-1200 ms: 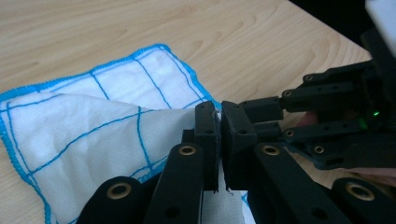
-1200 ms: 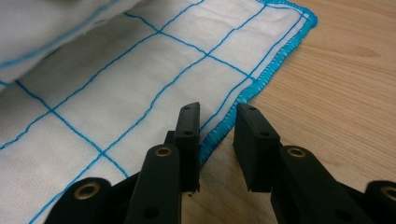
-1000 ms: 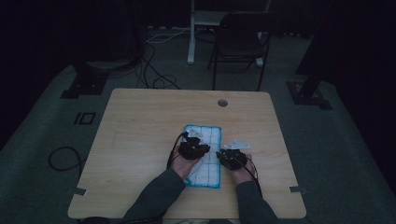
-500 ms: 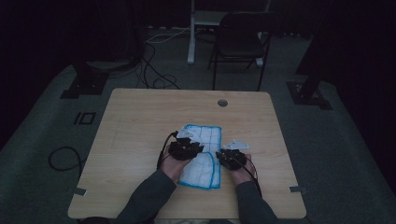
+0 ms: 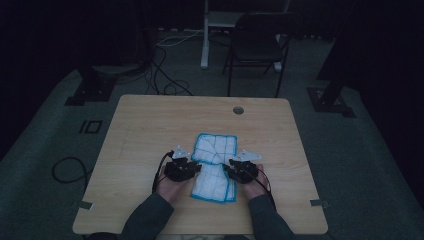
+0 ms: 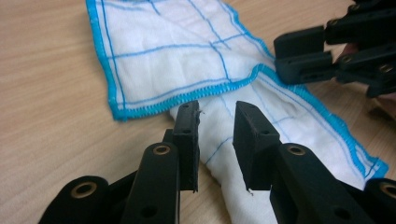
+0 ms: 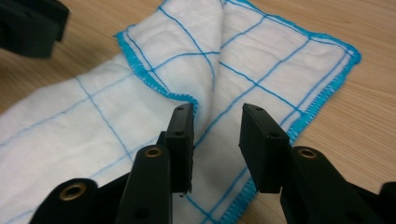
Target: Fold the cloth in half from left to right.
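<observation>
Black jaws of the left gripper are seen parted in the left gripper view, having just been opening, with a bare fold of the white cloth lying in the gap and nothing pinched. The jaws of the right gripper have likewise just been opening and are held apart over the cloth's blue-stitched edge, unclenched. From the high view both grippers are placed at the two sides of the cloth, the left gripper at its left edge and the right gripper at its right. The folded-over flap and its blue grid lines are made plain by the gripper views, while the wooden table, the chair beyond it and the floor cables are given by the high view.
</observation>
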Demonstrator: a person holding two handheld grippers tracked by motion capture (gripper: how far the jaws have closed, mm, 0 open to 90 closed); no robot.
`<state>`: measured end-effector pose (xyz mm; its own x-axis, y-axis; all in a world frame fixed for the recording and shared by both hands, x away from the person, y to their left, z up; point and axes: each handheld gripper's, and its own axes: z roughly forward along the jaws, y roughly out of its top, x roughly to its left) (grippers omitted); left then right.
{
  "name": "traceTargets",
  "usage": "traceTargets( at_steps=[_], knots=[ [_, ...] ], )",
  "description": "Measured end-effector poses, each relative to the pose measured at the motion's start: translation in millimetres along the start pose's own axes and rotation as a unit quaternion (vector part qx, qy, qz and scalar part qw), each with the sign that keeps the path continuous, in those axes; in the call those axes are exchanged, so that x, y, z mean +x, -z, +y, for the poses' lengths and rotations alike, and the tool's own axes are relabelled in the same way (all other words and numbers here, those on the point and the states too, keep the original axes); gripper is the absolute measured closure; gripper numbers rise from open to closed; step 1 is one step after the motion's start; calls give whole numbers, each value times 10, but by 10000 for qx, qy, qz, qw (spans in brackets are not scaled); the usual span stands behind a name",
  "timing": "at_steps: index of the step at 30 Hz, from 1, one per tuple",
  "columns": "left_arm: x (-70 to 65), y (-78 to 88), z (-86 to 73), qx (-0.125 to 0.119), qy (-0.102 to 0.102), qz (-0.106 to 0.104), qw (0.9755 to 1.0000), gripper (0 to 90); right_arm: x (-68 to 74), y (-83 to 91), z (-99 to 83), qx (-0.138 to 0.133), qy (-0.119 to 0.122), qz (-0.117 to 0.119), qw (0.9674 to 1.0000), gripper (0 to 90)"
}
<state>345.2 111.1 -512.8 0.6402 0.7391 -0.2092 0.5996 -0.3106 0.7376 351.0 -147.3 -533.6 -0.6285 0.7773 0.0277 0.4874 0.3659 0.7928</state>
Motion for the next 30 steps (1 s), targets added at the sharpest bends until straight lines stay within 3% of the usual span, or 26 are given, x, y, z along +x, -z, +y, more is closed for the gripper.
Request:
traceTargets(
  at_steps=[5,10,15,17,18,19,22,30],
  knots=[
    [1,-25,-30,36,9,-3,10000,716,5,40,25,-174,-85,118,9997,639],
    [-29,-55,-54,43,-3,-21,10000,715,37,-41,5,91,-63,348,9993,622],
    [-41,-80,-64,55,-30,-15,10000,716,54,-13,28,6,-49,349,9994,624],
    [-43,-83,-60,52,-30,-16,10000,715,50,-31,28,151,-79,279,9995,669],
    [-48,-82,-58,31,-19,-26,10000,715,48,-57,13,276,-72,299,9991,781],
    [-48,-82,-58,31,-19,-26,10000,715,48,-57,13,276,-72,299,9991,781],
    [-59,-91,-57,14,-18,-32,10000,715,50,-3,66,187,-2,128,9997,890],
    [-108,-159,-44,76,-93,-74,9999,715,-72,66,163,73,-135,-36,9999,892]
  ],
)
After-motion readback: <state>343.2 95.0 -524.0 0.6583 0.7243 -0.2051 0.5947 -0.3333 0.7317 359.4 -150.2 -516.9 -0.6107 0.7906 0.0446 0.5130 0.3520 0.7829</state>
